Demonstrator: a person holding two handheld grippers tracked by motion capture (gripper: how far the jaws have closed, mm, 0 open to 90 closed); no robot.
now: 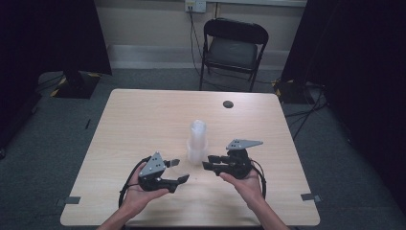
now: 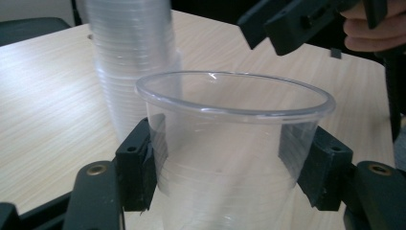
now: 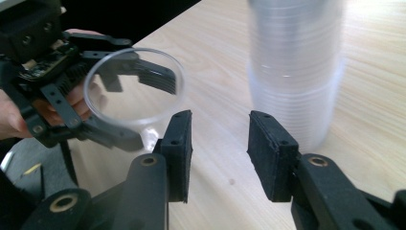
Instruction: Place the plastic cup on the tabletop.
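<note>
A single clear plastic cup (image 2: 234, 124) sits upright between the pads of my left gripper (image 2: 230, 165), which press on its sides just below the rim. On the high view that left gripper (image 1: 178, 171) is at the near left of the wooden table (image 1: 143, 115). A tall stack of clear cups (image 1: 197, 141) stands mid-table just beyond both grippers. My right gripper (image 3: 220, 153) is open with nothing between its pads, and the stack (image 3: 297, 67) rises just behind it to the right. The held cup (image 3: 139, 103) faces it from the left.
A black folding chair (image 1: 233, 48) stands beyond the far edge of the table. A small dark round spot (image 1: 228, 104) marks the tabletop near the back. Cables trail on the floor behind the table on both sides.
</note>
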